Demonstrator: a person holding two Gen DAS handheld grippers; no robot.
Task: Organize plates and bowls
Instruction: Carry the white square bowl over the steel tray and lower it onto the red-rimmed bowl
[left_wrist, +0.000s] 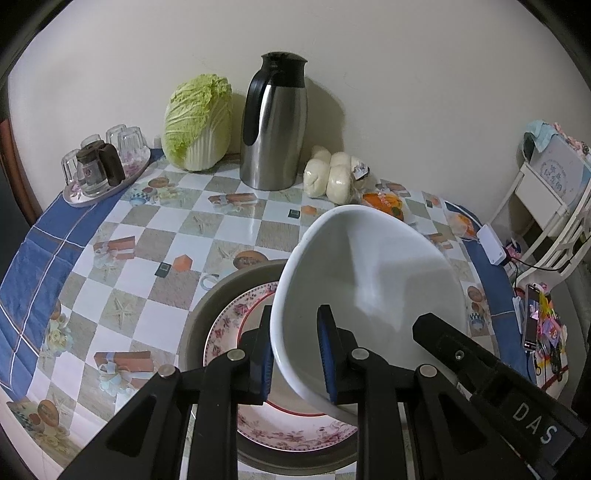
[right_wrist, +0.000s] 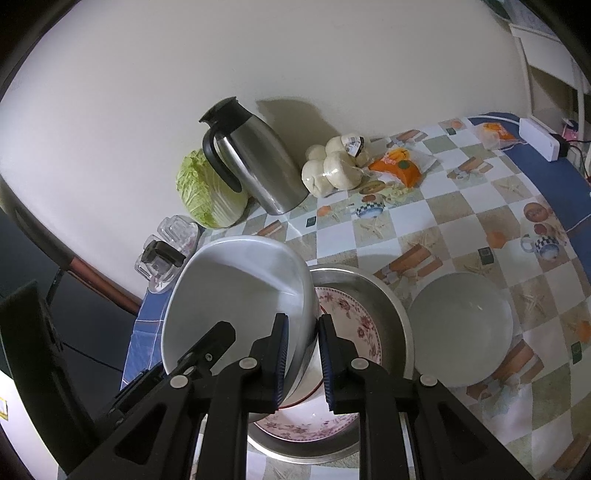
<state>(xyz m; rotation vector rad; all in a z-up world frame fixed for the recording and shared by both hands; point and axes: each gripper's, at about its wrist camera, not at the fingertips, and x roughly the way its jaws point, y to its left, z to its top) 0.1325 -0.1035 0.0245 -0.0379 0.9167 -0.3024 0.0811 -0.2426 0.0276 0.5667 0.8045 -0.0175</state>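
Observation:
A large white bowl (left_wrist: 369, 280) (right_wrist: 236, 295) hangs tilted over a metal basin (left_wrist: 207, 310) (right_wrist: 391, 306), held from both sides. My left gripper (left_wrist: 295, 358) is shut on its left rim, and my right gripper (right_wrist: 303, 358) is shut on the opposite rim. Each gripper shows in the other's view: the right one (left_wrist: 443, 343) and the left one (right_wrist: 210, 347). In the basin lies a floral plate (left_wrist: 229, 325) (right_wrist: 354, 325), partly hidden by the bowl. A smaller white bowl (right_wrist: 461, 325) sits on the table right of the basin.
Along the wall stand a steel thermos jug (left_wrist: 273, 129), a napa cabbage (left_wrist: 199, 122) and bagged buns (left_wrist: 332, 173). A tray of glasses (left_wrist: 99, 162) is at the far left. Orange snack packets (right_wrist: 402, 166) and a white adapter (right_wrist: 539, 138) lie far right.

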